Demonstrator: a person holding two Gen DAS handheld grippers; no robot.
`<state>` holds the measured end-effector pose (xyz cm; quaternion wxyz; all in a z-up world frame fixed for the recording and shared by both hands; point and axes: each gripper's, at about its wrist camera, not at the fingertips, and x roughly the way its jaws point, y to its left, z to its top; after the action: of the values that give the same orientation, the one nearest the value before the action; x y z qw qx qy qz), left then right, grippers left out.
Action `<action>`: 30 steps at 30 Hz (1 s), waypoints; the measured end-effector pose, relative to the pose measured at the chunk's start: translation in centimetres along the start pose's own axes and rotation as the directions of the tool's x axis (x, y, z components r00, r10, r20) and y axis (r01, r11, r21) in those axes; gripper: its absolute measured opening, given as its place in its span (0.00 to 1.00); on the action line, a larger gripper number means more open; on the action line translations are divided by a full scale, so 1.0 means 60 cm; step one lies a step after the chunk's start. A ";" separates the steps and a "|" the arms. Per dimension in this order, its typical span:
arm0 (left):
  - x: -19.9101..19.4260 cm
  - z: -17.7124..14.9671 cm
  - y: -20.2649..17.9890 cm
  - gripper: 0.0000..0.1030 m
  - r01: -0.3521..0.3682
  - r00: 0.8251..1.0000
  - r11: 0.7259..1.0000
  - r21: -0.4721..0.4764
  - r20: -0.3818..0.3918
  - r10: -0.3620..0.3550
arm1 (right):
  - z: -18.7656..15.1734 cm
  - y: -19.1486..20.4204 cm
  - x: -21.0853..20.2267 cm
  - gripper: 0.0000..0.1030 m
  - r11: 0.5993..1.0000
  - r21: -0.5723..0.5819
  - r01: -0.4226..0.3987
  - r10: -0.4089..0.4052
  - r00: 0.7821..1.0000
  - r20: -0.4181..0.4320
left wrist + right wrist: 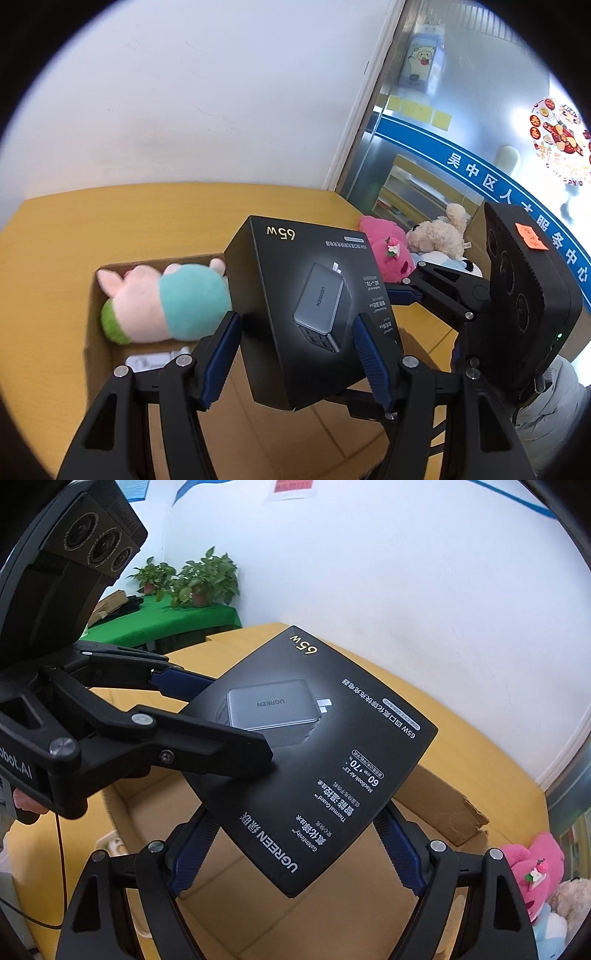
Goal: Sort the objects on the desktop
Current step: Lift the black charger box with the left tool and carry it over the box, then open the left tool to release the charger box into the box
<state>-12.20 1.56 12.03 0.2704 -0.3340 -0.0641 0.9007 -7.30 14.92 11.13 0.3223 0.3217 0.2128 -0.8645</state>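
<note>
We have the black charger box (306, 314) lifted clear of the worktop (48, 258), and both tools are at it. The left tool (295, 354) straddles the box's near end, its two blue pads pressed against opposite side edges, so we read it as closed on the box. In the right wrist view the right tool (295, 853) does the same at the other near corner, its pads flanking the printed face, and we read it as gripping too. The same view shows the left tool (207, 716) reaching in from the left with one finger across the top face.

The relation that matters is box to carton. The open cardboard carton (147, 812) lies directly below the box in the right wrist view, with its torn flap (439, 805) toward the far right. In the left wrist view the carton (96, 332) sits below and to the left, already holding a pink and teal plush toy (166, 302) and a small white item (155, 360) we cannot identify. The box's long axis runs away from both tools, tilted, with its "65w" end farthest out.

A pink plush (532, 867) and a beige plush (439, 232) lie near the worktop's right edge, outside the carton. We judge the box should go straight down, levelled first; which tool lets go first we cannot tell.
</note>
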 end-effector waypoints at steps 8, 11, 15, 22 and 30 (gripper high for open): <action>0.161 0.051 0.021 0.60 0.022 0.994 0.997 -0.078 -0.109 -0.031 | -0.016 -0.159 0.093 0.81 0.998 0.049 -0.036 0.041 0.993 -0.113; 0.215 0.053 0.033 0.60 0.016 0.986 0.991 -0.131 -0.162 -0.037 | -0.034 -0.209 0.132 0.82 0.995 0.073 -0.069 0.081 0.983 -0.163; 0.284 0.046 0.049 0.60 -0.007 0.968 0.984 -0.178 -0.249 -0.038 | -0.052 -0.258 0.195 0.82 0.988 0.097 -0.116 0.137 0.958 -0.251; 0.354 0.013 0.065 0.48 -0.083 0.930 0.967 -0.240 -0.367 -0.011 | -0.097 -0.285 0.284 0.81 0.984 0.128 -0.124 0.166 0.895 -0.413; 0.362 -0.002 0.062 0.45 -0.088 0.911 0.960 -0.265 -0.411 -0.030 | -0.104 -0.299 0.295 0.88 0.990 0.139 -0.038 0.100 0.875 -0.473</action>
<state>-27.50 9.90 -1.47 0.2149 -0.5516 -0.1262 0.7960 -27.48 23.70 -2.66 0.2697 0.5524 0.2197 -0.7575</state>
